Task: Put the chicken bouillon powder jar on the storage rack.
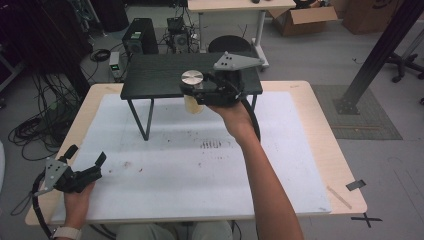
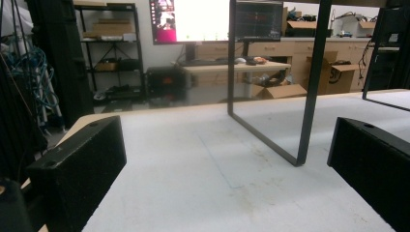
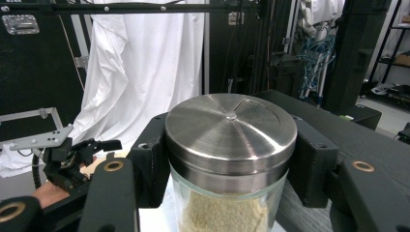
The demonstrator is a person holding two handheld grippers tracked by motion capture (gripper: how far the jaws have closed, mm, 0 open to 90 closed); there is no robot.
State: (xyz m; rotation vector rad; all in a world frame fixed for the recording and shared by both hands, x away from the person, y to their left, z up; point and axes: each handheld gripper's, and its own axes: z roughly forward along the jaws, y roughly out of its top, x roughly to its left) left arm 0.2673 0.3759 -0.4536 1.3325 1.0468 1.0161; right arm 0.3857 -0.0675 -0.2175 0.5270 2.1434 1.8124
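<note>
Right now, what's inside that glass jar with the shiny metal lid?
The jar holds something pale beige and crumbly, filling it to just under the metal lid. The right gripper clamps it; the lower part is hidden.

A small black table (image 1: 160, 75) with thin metal legs stands at the far side of a white mat (image 1: 200, 170), which covers most of a light wooden tabletop (image 1: 320, 130). The mat bears faint dark smudges (image 1: 210, 145) near its middle. A strip of black tape (image 1: 355, 184) lies at the tabletop's near right corner. On the floor beyond are a black computer tower (image 1: 140, 36), tangled cables (image 1: 30, 130) and an open cardboard box (image 1: 302, 19). A lit monitor (image 2: 193, 20) stands on a desk in the background, and a white cloth (image 3: 145, 67) hangs against dark cases.
</note>
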